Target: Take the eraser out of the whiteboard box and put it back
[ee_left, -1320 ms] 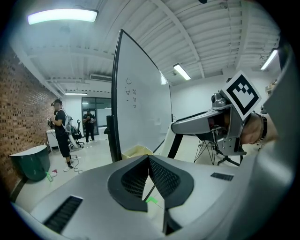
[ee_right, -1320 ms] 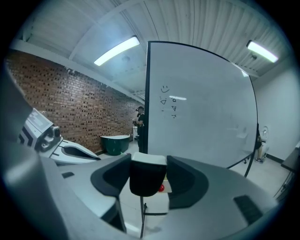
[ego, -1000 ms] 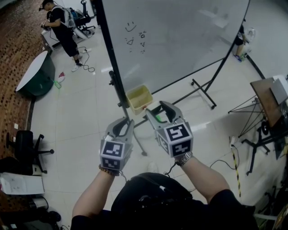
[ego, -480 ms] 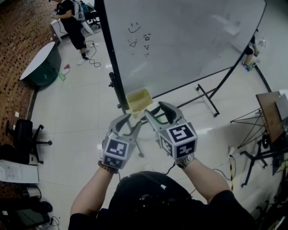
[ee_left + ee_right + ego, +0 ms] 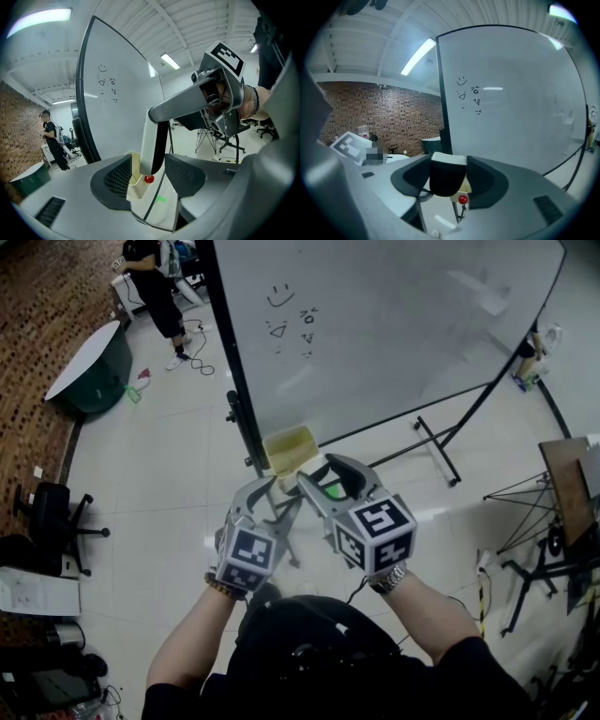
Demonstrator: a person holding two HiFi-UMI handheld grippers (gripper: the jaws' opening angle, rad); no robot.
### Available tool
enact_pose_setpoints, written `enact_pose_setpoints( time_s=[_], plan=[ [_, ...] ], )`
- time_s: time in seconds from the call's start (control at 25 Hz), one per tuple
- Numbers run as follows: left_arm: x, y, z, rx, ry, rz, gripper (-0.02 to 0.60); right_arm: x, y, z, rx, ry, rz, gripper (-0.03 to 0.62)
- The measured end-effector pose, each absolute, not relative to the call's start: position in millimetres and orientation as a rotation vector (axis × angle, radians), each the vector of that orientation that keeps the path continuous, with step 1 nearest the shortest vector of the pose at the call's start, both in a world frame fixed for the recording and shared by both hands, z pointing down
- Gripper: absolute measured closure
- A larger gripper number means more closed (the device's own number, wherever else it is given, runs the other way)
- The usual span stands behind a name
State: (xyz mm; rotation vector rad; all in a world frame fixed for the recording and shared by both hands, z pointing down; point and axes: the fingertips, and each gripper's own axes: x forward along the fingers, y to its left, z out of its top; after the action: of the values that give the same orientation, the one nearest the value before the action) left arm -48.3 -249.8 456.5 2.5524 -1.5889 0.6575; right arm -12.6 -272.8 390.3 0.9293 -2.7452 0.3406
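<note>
The eraser (image 5: 447, 174), a white-and-black block, is clamped between the pads of my right gripper (image 5: 448, 180). In the left gripper view the same eraser (image 5: 152, 143) hangs down from the right gripper's finger (image 5: 187, 101) into the gap of my left gripper (image 5: 147, 177). The left jaws have just been opening and stand wide, with their pads off the eraser. The yellow whiteboard box (image 5: 290, 447) sits on the board's stand just beyond both grippers, left gripper (image 5: 272, 501), right gripper (image 5: 325, 479). A small red knob (image 5: 149, 178) shows at the box.
The big whiteboard (image 5: 375, 324) on its black stand carries a few marker scribbles. A person (image 5: 159, 282) stands at the far left by a round table (image 5: 89, 371). A black chair (image 5: 52, 517) is at the left and a tripod stand (image 5: 553, 493) at the right.
The left gripper's jaws have spread apart from a narrow gap to wide. The left gripper has edged toward the right gripper. The right gripper keeps its hold on the eraser.
</note>
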Motion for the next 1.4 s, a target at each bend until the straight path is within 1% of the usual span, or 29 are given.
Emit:
enact_pose_setpoints(
  time_s=[0.52,0.68,1.04,1.4],
  plan=[
    [-54.6,-267.4,464.9,2.547,-1.561,0.725,0.368,-24.1,-280.9,383.2,0.907,-2.768,0.322,0.329],
    [-55.2,-270.5,463.3,2.568,-1.549,0.734,0.407,-27.6,-282.8,385.1,0.908,-2.764,0.329,0.329],
    [-57.0,-282.4,468.3,2.597,-1.528,0.726,0.431,-27.7,-298.7,391.5,0.943,-2.736,0.37,0.324],
    [-66.2,-289.5,467.1,2.595,-1.553,0.75,0.437,-29.7,-311.0,393.1,0.993,-2.734,0.372,0.286]
  ],
)
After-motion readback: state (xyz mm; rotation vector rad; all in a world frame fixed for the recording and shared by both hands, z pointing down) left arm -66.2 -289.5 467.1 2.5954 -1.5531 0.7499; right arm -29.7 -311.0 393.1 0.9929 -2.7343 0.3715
